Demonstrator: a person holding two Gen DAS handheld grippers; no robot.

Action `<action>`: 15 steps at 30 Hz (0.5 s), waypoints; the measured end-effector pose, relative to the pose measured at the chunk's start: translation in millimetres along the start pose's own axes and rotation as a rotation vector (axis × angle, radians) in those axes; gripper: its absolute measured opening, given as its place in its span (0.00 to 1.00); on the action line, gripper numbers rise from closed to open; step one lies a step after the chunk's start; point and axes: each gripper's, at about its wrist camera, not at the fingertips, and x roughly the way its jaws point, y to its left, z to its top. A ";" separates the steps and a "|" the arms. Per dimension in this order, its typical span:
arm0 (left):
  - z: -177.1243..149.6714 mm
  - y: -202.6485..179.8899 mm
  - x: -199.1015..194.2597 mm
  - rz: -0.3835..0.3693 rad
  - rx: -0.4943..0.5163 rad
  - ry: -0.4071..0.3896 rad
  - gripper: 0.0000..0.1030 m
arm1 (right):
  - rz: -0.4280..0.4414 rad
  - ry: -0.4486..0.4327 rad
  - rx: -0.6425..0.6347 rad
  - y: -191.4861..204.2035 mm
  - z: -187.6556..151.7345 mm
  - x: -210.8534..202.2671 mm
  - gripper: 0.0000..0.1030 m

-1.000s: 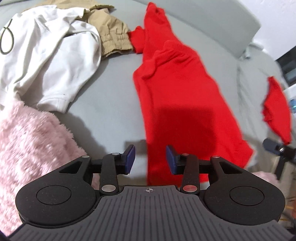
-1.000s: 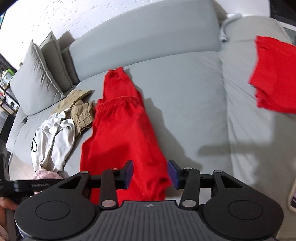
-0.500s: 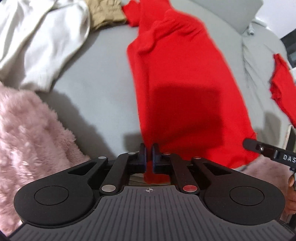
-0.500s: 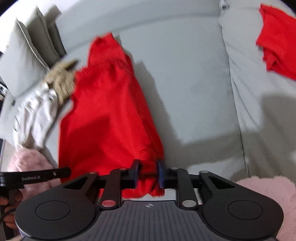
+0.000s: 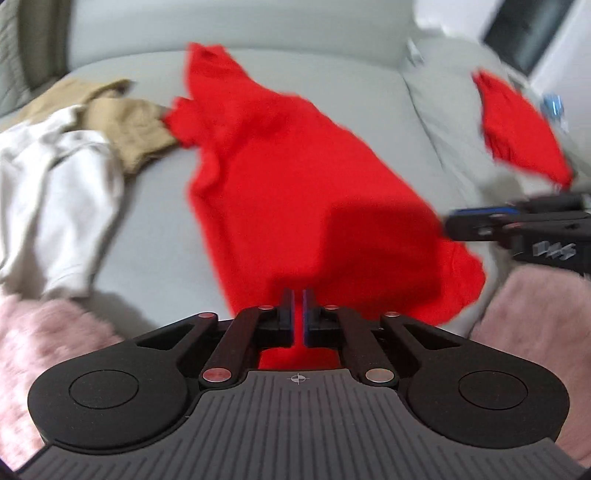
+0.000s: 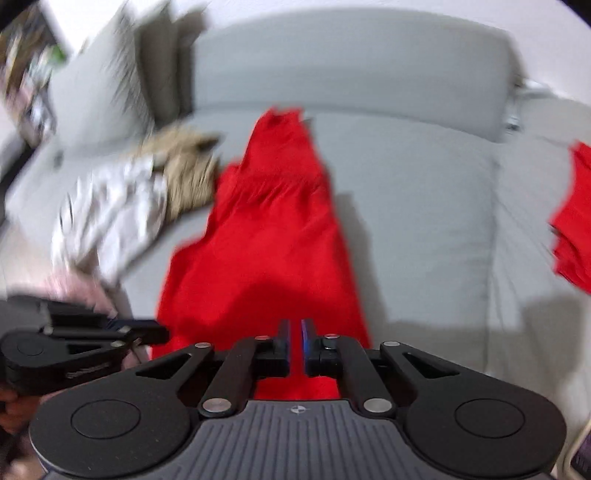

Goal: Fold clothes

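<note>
The left gripper (image 5: 298, 310) and the right gripper (image 6: 295, 341) each pinch the near edge of the red garment (image 5: 295, 177), which stretches up the frame's middle across the grey sofa (image 6: 424, 206). A white garment (image 5: 55, 192) and tan garment (image 5: 122, 125) lie upper left.

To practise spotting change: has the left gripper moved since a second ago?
Yes. The left gripper has shut on the red garment and lifted its hem, tilting up to show more sofa backrest.
</note>
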 end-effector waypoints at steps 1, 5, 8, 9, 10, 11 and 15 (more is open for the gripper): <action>-2.5 -0.8 6.5 0.022 0.002 0.033 0.03 | -0.018 0.060 -0.031 4.3 -5.3 13.1 0.04; -4.1 13.7 5.3 0.022 -0.058 0.143 0.04 | -0.036 0.086 -0.039 1.4 -24.9 11.8 0.02; -7.2 20.3 2.9 0.043 -0.103 0.252 0.10 | -0.038 0.178 -0.023 -2.3 -22.4 3.9 0.03; -12.4 24.8 -2.8 0.037 -0.118 0.261 0.10 | -0.044 0.177 -0.028 -1.6 -23.2 -0.1 0.04; -16.4 28.5 -9.9 0.021 -0.129 0.244 0.11 | -0.045 0.168 -0.031 -0.3 -25.3 -5.0 0.06; -17.1 31.0 -14.5 0.010 -0.139 0.229 0.11 | -0.037 0.146 -0.032 -0.2 -27.1 -14.1 0.08; -7.6 46.1 -41.1 -0.025 -0.201 0.092 0.11 | -0.008 0.048 -0.001 -0.4 -15.6 -33.8 0.11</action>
